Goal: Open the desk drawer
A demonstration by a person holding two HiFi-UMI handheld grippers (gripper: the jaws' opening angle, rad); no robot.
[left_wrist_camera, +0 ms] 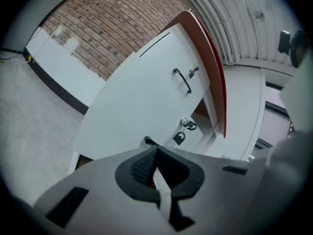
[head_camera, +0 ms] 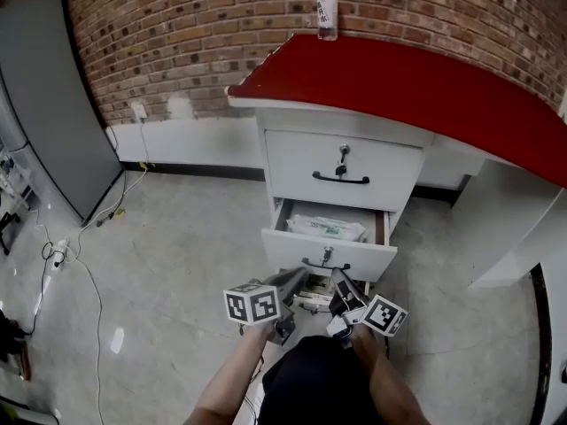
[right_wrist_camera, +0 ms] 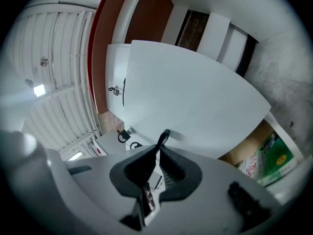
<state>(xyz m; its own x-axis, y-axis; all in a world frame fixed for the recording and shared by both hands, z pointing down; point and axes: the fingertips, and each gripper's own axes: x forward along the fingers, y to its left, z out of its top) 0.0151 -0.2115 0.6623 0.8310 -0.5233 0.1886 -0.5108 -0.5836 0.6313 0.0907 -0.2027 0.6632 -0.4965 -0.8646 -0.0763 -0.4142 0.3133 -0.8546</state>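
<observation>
The white drawer point(head_camera: 365, 258), second down beneath the red worktop point(head_camera: 416, 87), stands pulled partway out and level. Its black handle point(head_camera: 325, 266) and keyed lock point(head_camera: 327, 252) face outward, and a plastic-wrapped packet point(head_camera: 326, 227) lies inside.

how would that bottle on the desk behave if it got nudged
Probably tippy: the bottle stands tall and narrow on the desk. It looks like clear plastic, so likely light. Round body, so it may roll if it falls.

One desk point(head_camera: 425, 87); one bottle point(head_camera: 327, 7); two drawers: upper drawer point(head_camera: 292, 162), lower drawer point(head_camera: 283, 247); two grippers: left gripper point(head_camera: 299, 279), right gripper point(head_camera: 337, 277).
</observation>
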